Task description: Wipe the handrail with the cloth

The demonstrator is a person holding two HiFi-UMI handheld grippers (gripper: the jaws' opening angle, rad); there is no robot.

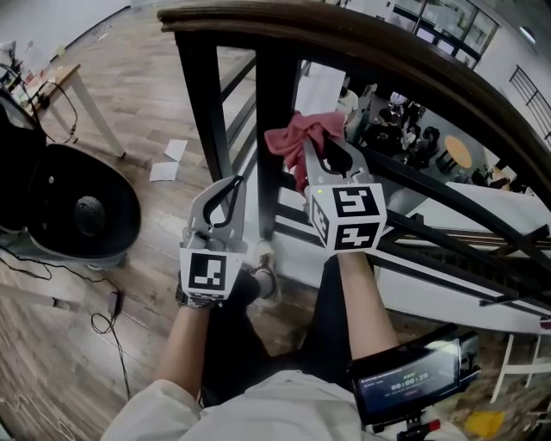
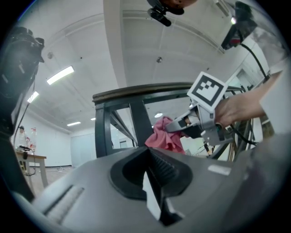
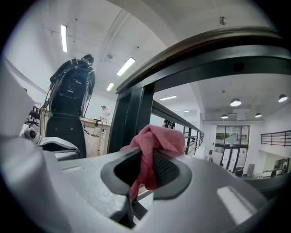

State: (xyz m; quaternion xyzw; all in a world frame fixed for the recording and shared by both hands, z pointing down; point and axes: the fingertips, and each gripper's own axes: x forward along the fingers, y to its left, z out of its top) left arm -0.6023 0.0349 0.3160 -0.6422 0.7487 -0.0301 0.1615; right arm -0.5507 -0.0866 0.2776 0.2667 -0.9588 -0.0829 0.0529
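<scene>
Nearest, pale sleeve (image 1: 258, 405) and small screen (image 1: 413, 379) by the right forearm. Further out, left gripper (image 1: 234, 186) clenched on nothing, low beside a dark post (image 1: 277, 198). Right gripper (image 1: 320, 148) pinching a bunched pink cloth (image 1: 297, 136), close by that post, contact unclear, below the dark handrail (image 1: 362, 43) and clear of it.

A bunched pink cloth (image 1: 303, 133) (pinched in the right hand-held gripper (image 1: 324, 158)) sits just below the dark, curved handrail (image 1: 362, 39).

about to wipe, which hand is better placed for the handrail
Right. The right tongs are shut on the pink cloth just below the handrail; the left tongs are shut, empty, lower.
</scene>
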